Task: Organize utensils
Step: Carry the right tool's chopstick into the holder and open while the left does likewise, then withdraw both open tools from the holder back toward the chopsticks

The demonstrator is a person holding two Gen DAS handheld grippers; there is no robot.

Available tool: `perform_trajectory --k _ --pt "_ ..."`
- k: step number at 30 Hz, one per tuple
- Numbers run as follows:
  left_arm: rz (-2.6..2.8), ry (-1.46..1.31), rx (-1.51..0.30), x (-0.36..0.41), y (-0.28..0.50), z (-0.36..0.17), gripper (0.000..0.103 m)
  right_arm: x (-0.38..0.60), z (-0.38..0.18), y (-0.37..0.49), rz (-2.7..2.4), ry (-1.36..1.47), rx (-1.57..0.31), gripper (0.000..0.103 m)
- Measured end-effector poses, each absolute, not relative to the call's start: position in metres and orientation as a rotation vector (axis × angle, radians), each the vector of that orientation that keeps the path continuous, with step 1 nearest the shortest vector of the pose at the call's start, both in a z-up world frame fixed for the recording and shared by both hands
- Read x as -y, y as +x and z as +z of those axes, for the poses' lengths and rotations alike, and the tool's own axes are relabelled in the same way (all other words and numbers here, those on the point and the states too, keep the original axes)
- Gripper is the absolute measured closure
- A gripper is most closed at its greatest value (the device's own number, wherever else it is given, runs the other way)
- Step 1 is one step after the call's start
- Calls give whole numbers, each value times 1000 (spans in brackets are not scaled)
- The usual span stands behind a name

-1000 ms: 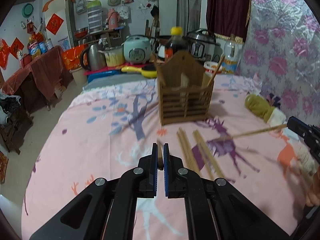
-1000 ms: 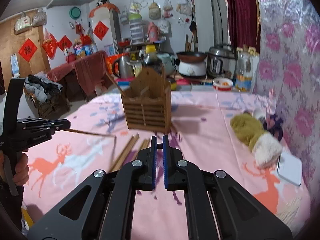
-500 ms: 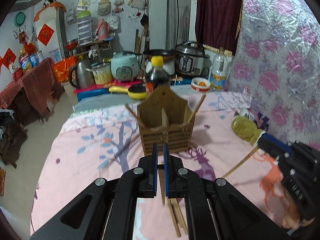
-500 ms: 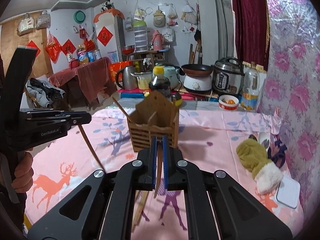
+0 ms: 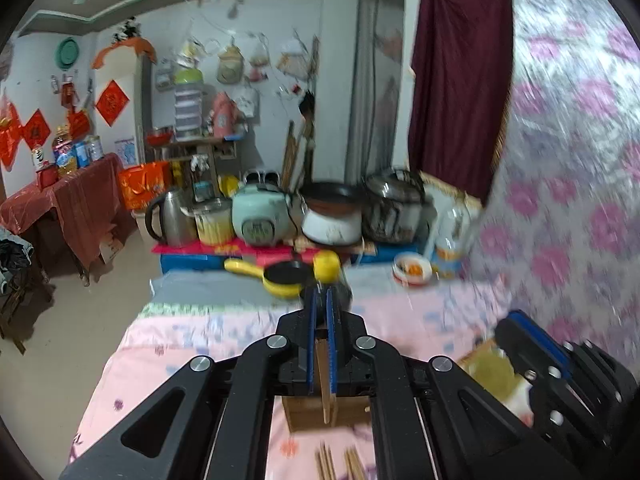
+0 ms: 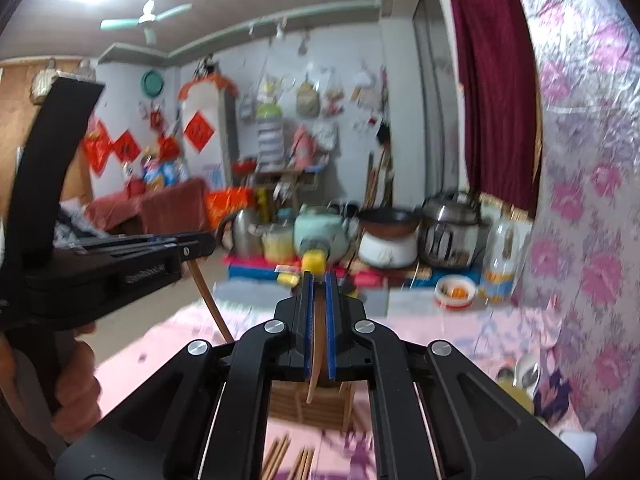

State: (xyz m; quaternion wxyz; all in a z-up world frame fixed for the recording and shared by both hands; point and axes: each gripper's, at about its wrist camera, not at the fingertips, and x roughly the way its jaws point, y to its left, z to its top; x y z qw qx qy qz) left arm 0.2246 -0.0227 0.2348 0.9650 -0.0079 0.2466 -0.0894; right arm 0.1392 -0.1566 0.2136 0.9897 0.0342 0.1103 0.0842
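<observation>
A pink table (image 5: 168,364) carries a wooden holder (image 6: 308,402) below both grippers. The left gripper (image 5: 319,308) pinches one chopstick (image 5: 325,392), the right gripper (image 6: 318,292) another chopstick (image 6: 316,356); both hang tip-down over the holder. Loose chopsticks (image 6: 288,460) lie toward the table's near edge.

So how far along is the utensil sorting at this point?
Midway, it seems. In hand: the left tool and right tool each clamp a chopstick, hanging tip-down above the wooden holder. Whether the holder already has chopsticks in it cannot be told from these blurred views. Left to do: drop these two in, then collect the loose chopsticks lying on the table in front of the holder.
</observation>
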Motion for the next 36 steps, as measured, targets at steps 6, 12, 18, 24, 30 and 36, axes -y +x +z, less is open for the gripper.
perform_trajectory --k 6,12,18,24,30,36 --pt "-120 -39 -486 25 266 188 97 154 187 188 124 76 -233 96" --pt "-132 -99 -602 5 272 142 35 155 153 196 141 41 -319 89" --pt "-90 -139 -568 -22 241 151 16 169 168 156 149 90 -251 56" --pt "-33 -128 -559 -36 196 142 6 176 161 110 104 113 -206 8" --pt "-15 -99 -620 -37 146 106 6 183 135 61 195 139 -194 6" --pt "-31 -1 -733 -27 112 37 6 194 76 47 207 166 -347 6"
